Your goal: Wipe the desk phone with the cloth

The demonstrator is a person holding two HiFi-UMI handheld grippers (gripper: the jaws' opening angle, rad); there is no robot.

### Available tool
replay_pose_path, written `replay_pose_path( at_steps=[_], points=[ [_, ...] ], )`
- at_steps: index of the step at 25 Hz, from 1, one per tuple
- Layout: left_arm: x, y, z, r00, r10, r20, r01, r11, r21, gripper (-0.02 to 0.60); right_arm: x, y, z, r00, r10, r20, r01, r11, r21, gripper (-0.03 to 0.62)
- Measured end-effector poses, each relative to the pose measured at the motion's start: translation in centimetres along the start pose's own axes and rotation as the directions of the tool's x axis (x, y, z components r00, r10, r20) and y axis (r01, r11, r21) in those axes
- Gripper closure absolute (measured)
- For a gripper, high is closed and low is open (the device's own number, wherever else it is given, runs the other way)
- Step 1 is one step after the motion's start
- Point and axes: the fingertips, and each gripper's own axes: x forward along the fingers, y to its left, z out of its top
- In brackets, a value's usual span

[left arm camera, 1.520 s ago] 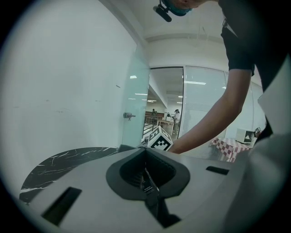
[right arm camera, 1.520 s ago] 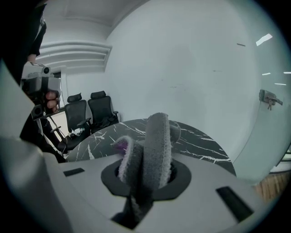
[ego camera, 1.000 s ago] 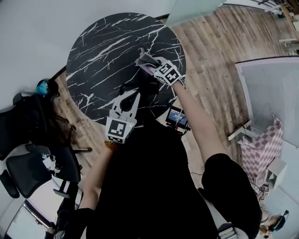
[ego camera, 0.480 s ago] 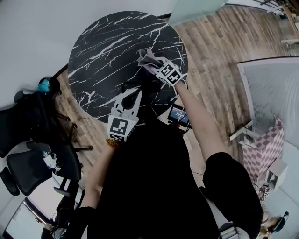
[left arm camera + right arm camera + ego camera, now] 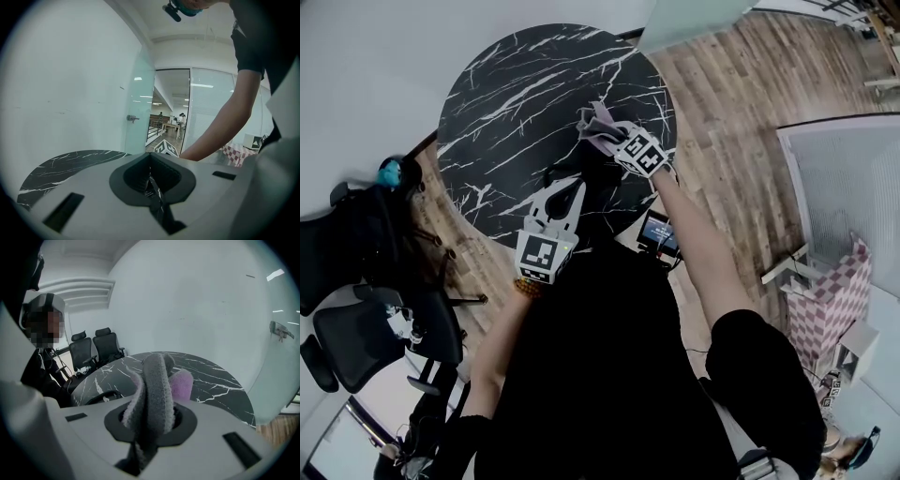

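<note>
1. At the near edge of the round black marble table with white veins [image 5: 516, 84], the black desk phone [image 5: 598, 184] sits between the two grippers. It is dark against the dark top, so its outline is hard to trace.
2. The right gripper [image 5: 617, 138] is clenched on a folded grey and lilac cloth [image 5: 154, 390]. The cloth stands up out of the jaws in loose folds.
3. In the head view this gripper and the cloth are over the table's near right edge, just beyond the phone. Whether the cloth touches the phone cannot be told.
4. The left gripper [image 5: 568, 194] is at the near edge, its jaws pressed together with nothing between them. It points towards the phone.
5. A black curly cord [image 5: 101, 396] lies on the table beside the phone.
</note>
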Motion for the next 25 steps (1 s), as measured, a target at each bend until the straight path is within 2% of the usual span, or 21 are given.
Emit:
replay_pose_path(
  at_steps=[11,25],
  points=[
    [0.1,-0.2,-0.4,1.000,0.001,-0.007,-0.001,1.000,-0.018,0.569,0.0,0.9,-0.8,1.000,0.011,-0.001,-0.011,0.999,0.049,0.531],
    [0.4,-0.2,-0.3,1.000,-0.004,0.008,0.004,1.000,-0.019,0.569,0.4,2.4,-1.7,0.998,0.041,-0.050,-0.040,0.999,0.020,0.531]
  ],
)
